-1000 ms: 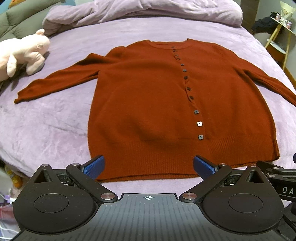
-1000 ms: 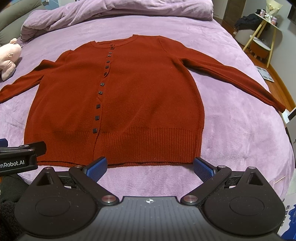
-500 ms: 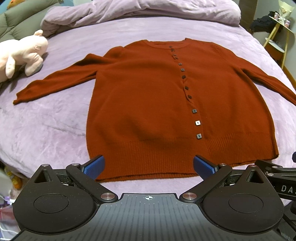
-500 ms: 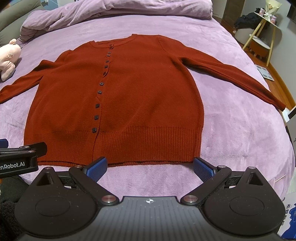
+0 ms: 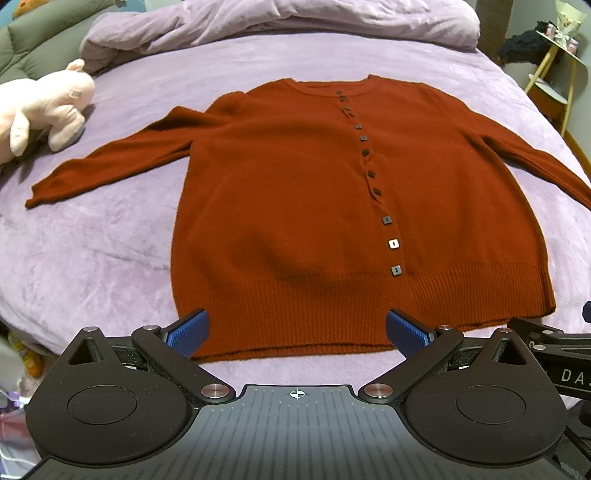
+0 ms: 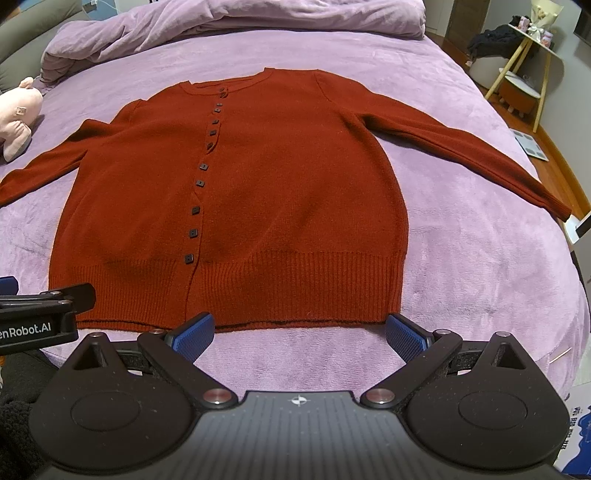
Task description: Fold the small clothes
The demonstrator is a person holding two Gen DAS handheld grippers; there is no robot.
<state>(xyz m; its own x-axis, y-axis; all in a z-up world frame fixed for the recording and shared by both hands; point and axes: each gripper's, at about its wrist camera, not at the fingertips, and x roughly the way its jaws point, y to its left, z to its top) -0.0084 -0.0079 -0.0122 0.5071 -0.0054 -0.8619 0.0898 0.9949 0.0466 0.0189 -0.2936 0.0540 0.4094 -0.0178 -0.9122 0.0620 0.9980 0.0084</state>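
Observation:
A rust-red buttoned cardigan point(image 5: 295, 206) lies flat and face up on the purple bed, both sleeves spread out; it also shows in the right wrist view point(image 6: 280, 192). My left gripper point(image 5: 297, 330) is open and empty, hovering just above the hem's left half. My right gripper point(image 6: 299, 332) is open and empty, just in front of the hem's right half. The left sleeve cuff point(image 5: 37, 197) lies toward the bed's left side; the right sleeve cuff point(image 6: 557, 210) reaches the bed's right edge.
A pink plush toy point(image 5: 48, 110) lies at the left by the left sleeve. A bunched purple duvet point(image 5: 280, 18) lies across the far end of the bed point(image 5: 92, 251). A side table point(image 6: 524, 66) stands off the right.
Both grippers have crept slightly forward and left; the cardigan sits marginally lower and nearer in the views. Jaws unchanged, cardigan not moved.

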